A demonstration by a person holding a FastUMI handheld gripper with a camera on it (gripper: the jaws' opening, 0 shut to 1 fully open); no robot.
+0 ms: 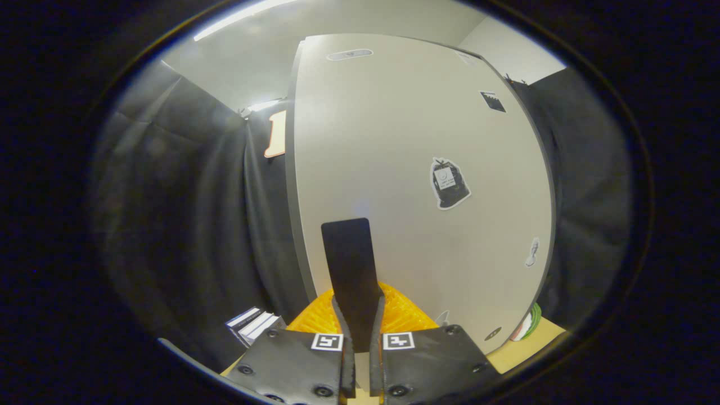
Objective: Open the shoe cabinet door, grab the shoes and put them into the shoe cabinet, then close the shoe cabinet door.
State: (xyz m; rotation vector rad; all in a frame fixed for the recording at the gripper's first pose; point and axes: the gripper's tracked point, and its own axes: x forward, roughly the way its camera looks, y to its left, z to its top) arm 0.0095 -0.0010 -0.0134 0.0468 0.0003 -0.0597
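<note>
The cabinet door point(416, 185) stands broad and flat right ahead of the claw point(360, 264), whose fingers lie pressed together, barring passage from 11 to 3 o'clock. An orange basket point(405, 315) sits low, just behind the fingers. Open room lies at 9 o'clock toward the cloth wall point(185, 214), past boxes point(254, 324) on the desk point(529, 343).

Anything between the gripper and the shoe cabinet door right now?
Nothing visible. The gripper, fingers shut together, points at the pale cabinet door just ahead. An orange ribbed thing lies lower, beneath the fingers, off that path.
</note>
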